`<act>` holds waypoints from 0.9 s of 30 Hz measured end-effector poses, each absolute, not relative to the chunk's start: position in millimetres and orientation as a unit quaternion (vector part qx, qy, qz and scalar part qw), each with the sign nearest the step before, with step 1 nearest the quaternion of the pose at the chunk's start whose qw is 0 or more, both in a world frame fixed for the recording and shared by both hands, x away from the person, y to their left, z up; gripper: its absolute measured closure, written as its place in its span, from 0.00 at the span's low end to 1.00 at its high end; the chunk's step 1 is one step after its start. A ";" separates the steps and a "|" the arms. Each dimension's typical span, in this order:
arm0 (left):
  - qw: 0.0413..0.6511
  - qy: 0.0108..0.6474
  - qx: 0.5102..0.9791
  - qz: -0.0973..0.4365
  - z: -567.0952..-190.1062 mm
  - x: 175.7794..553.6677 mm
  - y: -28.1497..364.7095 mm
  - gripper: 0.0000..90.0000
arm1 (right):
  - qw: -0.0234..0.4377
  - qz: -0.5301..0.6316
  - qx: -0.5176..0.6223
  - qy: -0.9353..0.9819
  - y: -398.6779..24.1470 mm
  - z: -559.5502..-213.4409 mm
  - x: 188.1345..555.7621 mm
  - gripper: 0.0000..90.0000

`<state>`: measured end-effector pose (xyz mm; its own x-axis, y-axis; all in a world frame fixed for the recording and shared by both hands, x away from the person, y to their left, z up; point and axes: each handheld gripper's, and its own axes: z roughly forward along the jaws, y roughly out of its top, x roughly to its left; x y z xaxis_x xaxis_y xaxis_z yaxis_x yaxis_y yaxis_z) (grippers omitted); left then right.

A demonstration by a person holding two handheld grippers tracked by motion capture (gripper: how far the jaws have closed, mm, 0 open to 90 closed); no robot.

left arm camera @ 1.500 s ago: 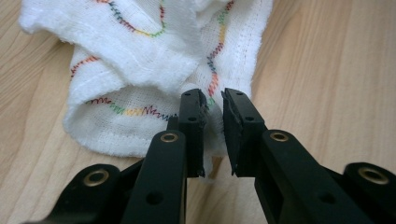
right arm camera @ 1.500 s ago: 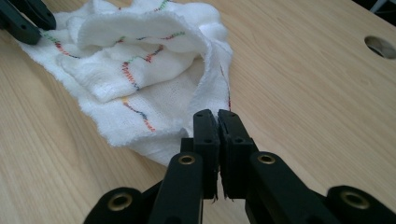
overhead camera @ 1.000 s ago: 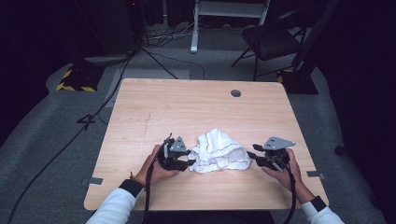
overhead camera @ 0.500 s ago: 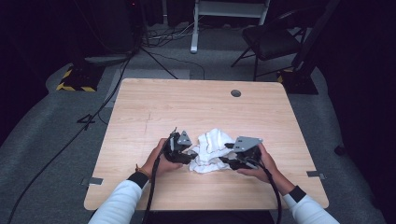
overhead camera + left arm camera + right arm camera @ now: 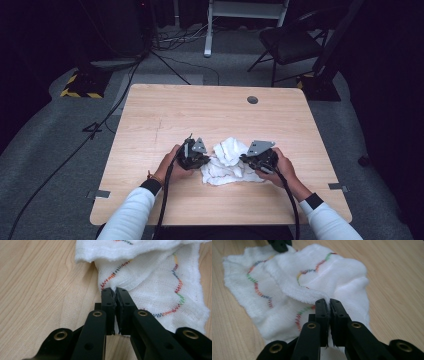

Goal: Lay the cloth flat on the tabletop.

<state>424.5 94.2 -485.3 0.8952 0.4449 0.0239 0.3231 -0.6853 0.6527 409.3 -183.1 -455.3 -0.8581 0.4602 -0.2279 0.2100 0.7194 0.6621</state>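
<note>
Tabletop (image 5: 165,115) of pale wood carries one thing, a crumpled white cloth (image 5: 227,162) stitched with wavy lines of coloured thread, lying near the near edge and about midway between left and right. Beyond the far edge a chair (image 5: 290,42) stands on the grey floor, with cables running off to the left.

Hands come in from the near side, one at each end of the cloth. The left claw (image 5: 209,159) sits at the cloth's left edge, the right claw (image 5: 244,159) at its right edge, so the cloth bunches up between them.

In the left gripper view, the left claw (image 5: 115,291) has just been closing and now pinches a fold of the cloth (image 5: 150,277) at its tips, the rest spreading away to the far right. In the right gripper view, the right claw (image 5: 326,302) has likewise just been closing and now pinches a thick rolled hem of the cloth (image 5: 294,285), which lies mostly beyond and to the left of it.
</note>
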 end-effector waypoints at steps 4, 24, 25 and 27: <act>0.341 0.208 0.912 0.095 -483.5 425.2 96.9 0.96 | 0.211 0.344 0.223 0.887 -204.2 -446.1 412.8 0.96; 0.360 0.275 0.883 0.123 -481.2 441.7 119.4 0.83 | 0.230 0.331 0.417 0.815 -300.8 -463.0 450.8 0.87; 0.371 0.268 0.880 0.123 -477.4 438.9 118.0 0.80 | 0.230 0.328 0.423 0.813 -302.3 -464.7 452.1 0.82; 0.380 0.264 0.877 0.127 -471.5 434.2 114.0 0.65 | 0.234 0.318 0.431 0.811 -304.2 -465.2 453.2 0.63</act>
<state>434.2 114.0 -471.5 0.8284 0.5597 0.0215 0.3671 -0.5715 0.7339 453.2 -304.2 -465.2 -0.5183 0.8486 -0.1056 0.5506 0.4256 0.7181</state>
